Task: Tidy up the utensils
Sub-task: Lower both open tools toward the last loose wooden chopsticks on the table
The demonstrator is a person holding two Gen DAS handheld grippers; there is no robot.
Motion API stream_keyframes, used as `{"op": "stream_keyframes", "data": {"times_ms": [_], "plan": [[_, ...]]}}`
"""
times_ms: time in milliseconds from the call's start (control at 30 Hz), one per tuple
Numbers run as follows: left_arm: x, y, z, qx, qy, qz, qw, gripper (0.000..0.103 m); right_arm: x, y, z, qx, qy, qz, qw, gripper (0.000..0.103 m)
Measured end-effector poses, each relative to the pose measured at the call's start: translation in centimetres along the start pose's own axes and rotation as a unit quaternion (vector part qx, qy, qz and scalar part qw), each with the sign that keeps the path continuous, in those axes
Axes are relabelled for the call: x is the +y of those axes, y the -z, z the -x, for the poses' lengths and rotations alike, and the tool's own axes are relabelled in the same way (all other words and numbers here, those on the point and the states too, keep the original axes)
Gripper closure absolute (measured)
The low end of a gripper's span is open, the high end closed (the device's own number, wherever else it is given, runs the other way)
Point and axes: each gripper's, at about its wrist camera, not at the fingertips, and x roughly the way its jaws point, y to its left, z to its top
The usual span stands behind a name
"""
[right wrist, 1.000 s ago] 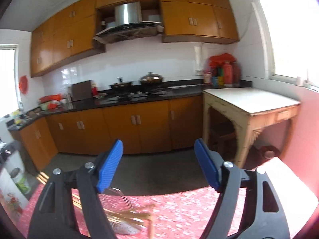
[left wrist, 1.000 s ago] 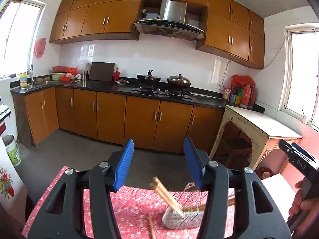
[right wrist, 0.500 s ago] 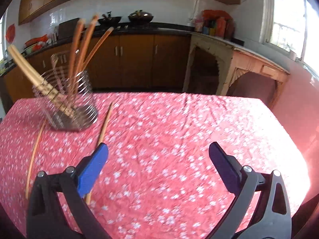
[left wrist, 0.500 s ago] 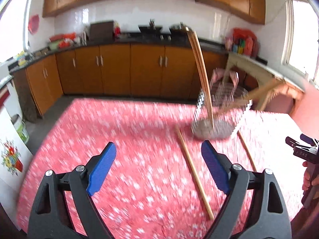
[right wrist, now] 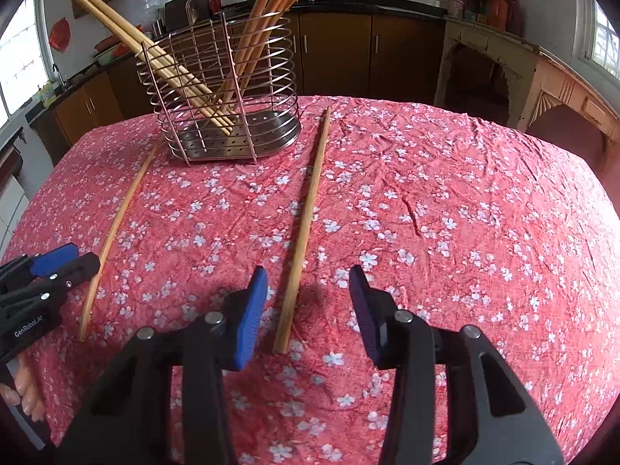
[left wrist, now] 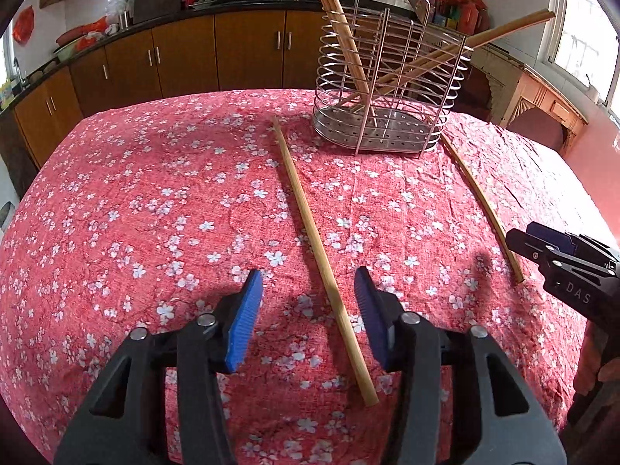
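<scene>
A wire utensil rack (left wrist: 387, 128) stands at the far side of the table and holds several wooden chopsticks. Two loose chopsticks lie on the red flowered cloth. The left chopstick (left wrist: 306, 217) runs between the jaws of my left gripper (left wrist: 308, 290), which are closing without touching it. The right chopstick (right wrist: 308, 201) lies between the jaws of my right gripper (right wrist: 308, 271), also closing and clear of it. In the right wrist view the rack (right wrist: 248, 135) is at far left, and the left gripper (right wrist: 54, 263) hovers by the left chopstick (right wrist: 120, 217). In the left wrist view the right gripper (left wrist: 542, 240) sits by the right chopstick (left wrist: 480, 197).
The red cloth (left wrist: 135, 201) covers the whole table, whose far edge falls off towards brown kitchen cabinets (left wrist: 248, 50). A pale side table (right wrist: 542, 77) stands beyond the right edge. A hand (right wrist: 27, 391) holds the left gripper.
Both grippers have sunk and tipped down from facing the kitchen to facing the tabletop. Their jaws stood wide half a second ago and are narrower now, each around a loose chopstick.
</scene>
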Motion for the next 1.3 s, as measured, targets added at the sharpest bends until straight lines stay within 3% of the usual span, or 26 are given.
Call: {"op": "stream_keyframes", "data": {"times_ms": [67,133,367,567,600,700,767,833,933,1033,1133,1300], "plan": [[-0.5,-0.1,-0.5,0.001,-0.018,-0.008,0.9998,0.077,-0.1,-0.2,-0.7,0.018,0.001,-0.003,1.000,0.081],[-0.4,-0.4,-0.9,0.005,-0.029,-0.008,0.9995,0.094,-0.7,-0.2,-0.8,0.008,0.002,-0.016,1.000,0.095],[5.2,-2.8,-1.5,0.005,-0.059,0.039,0.9975,0.096,-8.2,-1.7,-1.6,0.003,0.053,-0.120,0.991,0.095],[7.5,-3.9,-1.7,0.002,-0.012,0.061,0.9980,0.094,-9.5,-2.0,-1.6,0.000,0.035,-0.124,0.992,0.093],[7.9,-3.8,-1.6,0.001,-0.002,0.062,0.9981,0.091,-9.4,-1.8,-1.2,-0.005,0.032,-0.123,0.992,0.086],[7.8,-2.8,-0.1,-0.010,-0.012,0.037,0.9992,0.065,-9.2,-1.0,-0.4,-0.001,0.032,-0.113,0.993,0.081],[7.1,-1.3,0.6,-0.014,-0.014,0.019,0.9996,0.062,-9.0,-0.5,-0.7,0.011,0.034,-0.108,0.993,0.081],[6.8,-0.3,0.6,-0.007,-0.019,0.009,0.9998,0.059,-8.2,0.1,-0.5,-0.002,0.051,-0.086,0.995,0.080],[6.7,0.1,0.4,0.001,-0.043,0.011,0.9990,0.052,-7.5,0.4,-0.6,-0.006,0.081,-0.069,0.994,0.067],[6.4,0.3,0.4,0.003,-0.050,0.005,0.9987,0.046,-8.1,0.5,-0.4,-0.006,0.073,-0.087,0.994,0.062],[5.8,-0.1,-0.3,0.014,-0.061,-0.012,0.9980,0.027,-7.9,0.5,-0.5,-0.006,0.077,-0.085,0.993,0.061],[6.8,-0.5,-0.5,0.020,-0.066,0.010,0.9975,0.013,-8.4,0.4,-0.7,-0.003,0.080,-0.094,0.992,0.046]]}}
